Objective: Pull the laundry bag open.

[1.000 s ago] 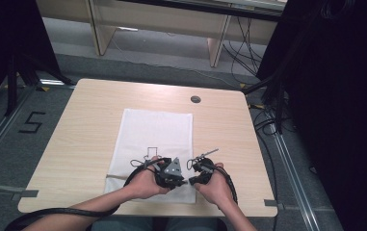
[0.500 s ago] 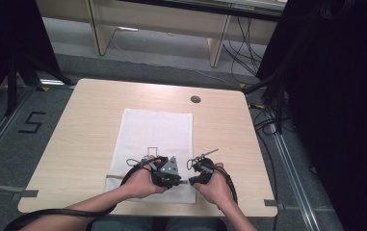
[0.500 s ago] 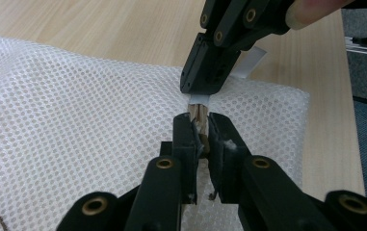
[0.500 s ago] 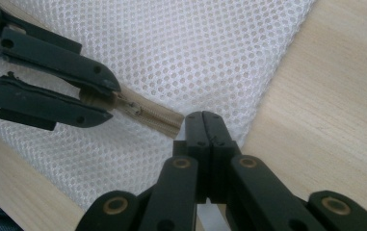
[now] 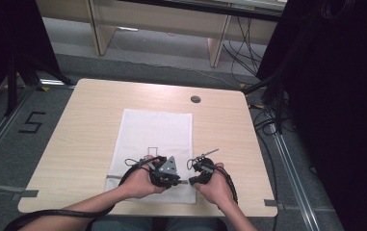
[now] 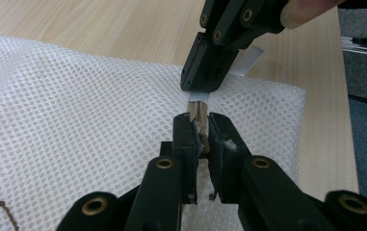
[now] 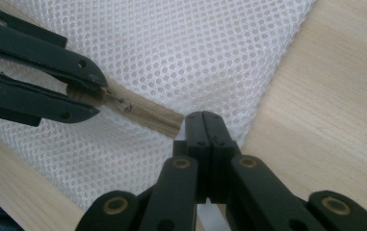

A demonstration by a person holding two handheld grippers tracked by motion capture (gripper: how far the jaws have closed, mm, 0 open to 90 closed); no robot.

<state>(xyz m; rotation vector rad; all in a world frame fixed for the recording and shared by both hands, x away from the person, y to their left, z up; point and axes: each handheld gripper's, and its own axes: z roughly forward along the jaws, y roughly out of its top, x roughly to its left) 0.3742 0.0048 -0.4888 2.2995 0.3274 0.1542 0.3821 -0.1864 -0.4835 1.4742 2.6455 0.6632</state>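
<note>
The left gripper (image 6: 198, 132) pinches the zipper pull (image 7: 118, 102), while the right gripper (image 7: 203, 126) clamps the white tab (image 6: 198, 97) at the zipper's end. The mesh bag (image 5: 154, 144) lies flat on the table (image 5: 75, 125) near the person's edge. Judging from this, the right should anchor firmly while the left draws the pull straight along the zipper (image 7: 147, 114), low and steady.

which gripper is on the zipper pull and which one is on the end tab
The left gripper pinches the zipper pull. The right gripper clamps the white tab at the beige zipper's end, on the mesh bag.

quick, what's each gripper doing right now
left gripper: closed on the zipper pull of the mesh bag
right gripper: closed on the zipper's end tab
</note>
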